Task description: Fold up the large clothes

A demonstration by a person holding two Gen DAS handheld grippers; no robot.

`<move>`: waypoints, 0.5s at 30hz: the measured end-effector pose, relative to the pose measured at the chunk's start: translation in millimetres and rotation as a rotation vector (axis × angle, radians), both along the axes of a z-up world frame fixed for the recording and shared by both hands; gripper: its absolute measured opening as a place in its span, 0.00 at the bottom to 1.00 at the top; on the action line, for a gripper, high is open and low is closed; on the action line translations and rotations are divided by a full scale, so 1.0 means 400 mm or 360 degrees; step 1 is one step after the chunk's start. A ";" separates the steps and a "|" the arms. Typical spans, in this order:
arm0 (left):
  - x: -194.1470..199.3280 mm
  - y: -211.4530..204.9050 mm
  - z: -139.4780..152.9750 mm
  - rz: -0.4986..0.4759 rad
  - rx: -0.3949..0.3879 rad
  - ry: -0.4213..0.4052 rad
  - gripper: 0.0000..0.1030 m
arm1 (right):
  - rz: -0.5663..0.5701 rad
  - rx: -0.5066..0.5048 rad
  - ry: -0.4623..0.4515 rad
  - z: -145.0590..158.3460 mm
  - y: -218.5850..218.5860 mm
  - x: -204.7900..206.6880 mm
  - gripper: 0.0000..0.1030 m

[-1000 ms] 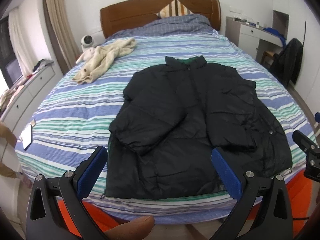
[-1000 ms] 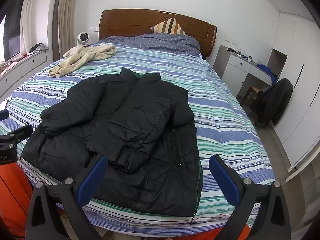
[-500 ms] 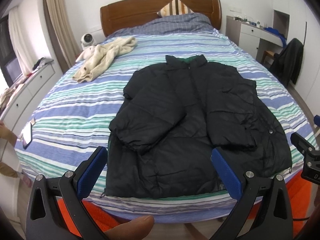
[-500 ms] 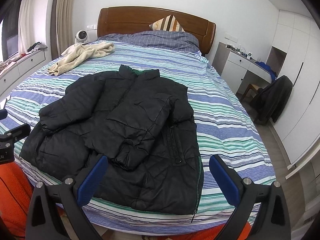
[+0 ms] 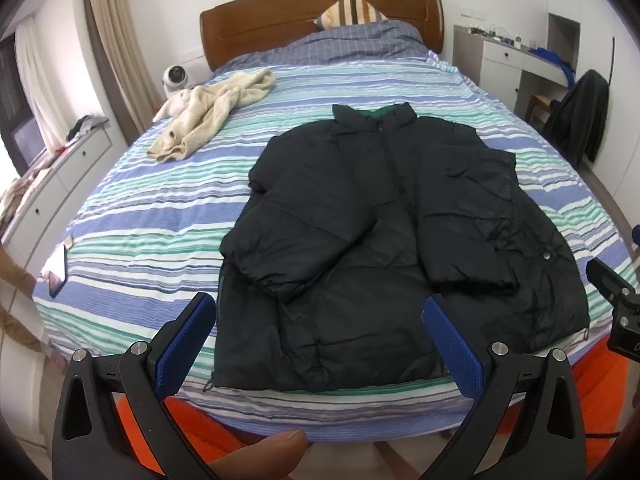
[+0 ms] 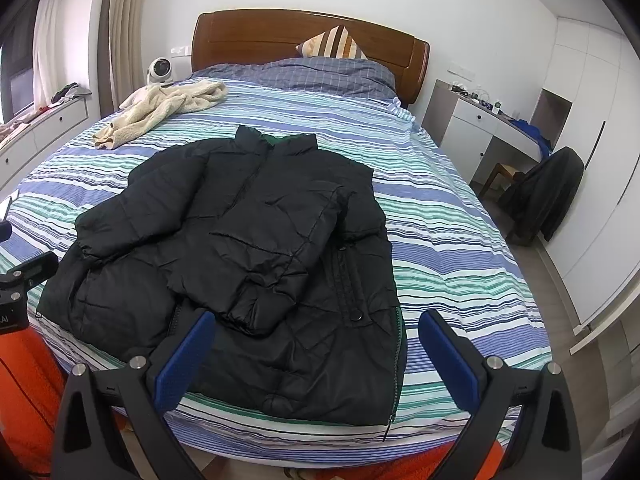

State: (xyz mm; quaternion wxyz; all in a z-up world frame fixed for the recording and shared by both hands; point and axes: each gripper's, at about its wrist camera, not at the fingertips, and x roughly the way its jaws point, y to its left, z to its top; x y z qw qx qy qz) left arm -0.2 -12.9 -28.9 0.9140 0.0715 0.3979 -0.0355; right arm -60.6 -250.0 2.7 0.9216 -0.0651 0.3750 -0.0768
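Observation:
A black puffer jacket (image 5: pixel 392 232) (image 6: pixel 248 256) lies flat on the striped bed (image 5: pixel 152 240) (image 6: pixel 448 256), collar toward the headboard, both sleeves folded across its front. My left gripper (image 5: pixel 320 316) hovers open above the jacket's hem near the bed's foot, blue pads wide apart and holding nothing. My right gripper (image 6: pixel 316 332) is open too, above the hem's right part. Each gripper's body shows at the edge of the other's view.
A cream garment (image 5: pixel 212 116) (image 6: pixel 164 108) lies crumpled at the bed's far left. Pillows (image 5: pixel 352 40) sit by the wooden headboard (image 6: pixel 308 36). A phone (image 5: pixel 56 272) rests on the left bed edge. A white desk (image 6: pixel 488 128) and a chair draped with dark clothing (image 6: pixel 544 196) stand to the right. Orange fabric (image 6: pixel 24 380) is below.
Both grippers have drifted slightly back from the bed, so the jacket sits a little farther off. The jacket itself has not moved; both stay open.

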 end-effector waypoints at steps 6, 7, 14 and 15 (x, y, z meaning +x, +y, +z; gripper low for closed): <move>-0.002 0.004 0.000 0.0006 -0.0009 0.0008 1.00 | -0.0006 0.0004 0.0004 0.000 -0.003 -0.004 1.00; -0.004 0.004 0.001 0.0005 -0.0009 0.0006 1.00 | -0.0007 0.0005 0.0001 0.001 -0.003 -0.005 1.00; -0.003 0.004 0.007 0.0005 -0.0015 -0.0002 1.00 | -0.0006 0.0006 -0.0003 0.002 -0.003 -0.008 1.00; -0.004 0.005 0.008 0.0004 -0.0015 -0.0003 1.00 | -0.0004 0.0006 -0.0005 0.002 -0.003 -0.007 1.00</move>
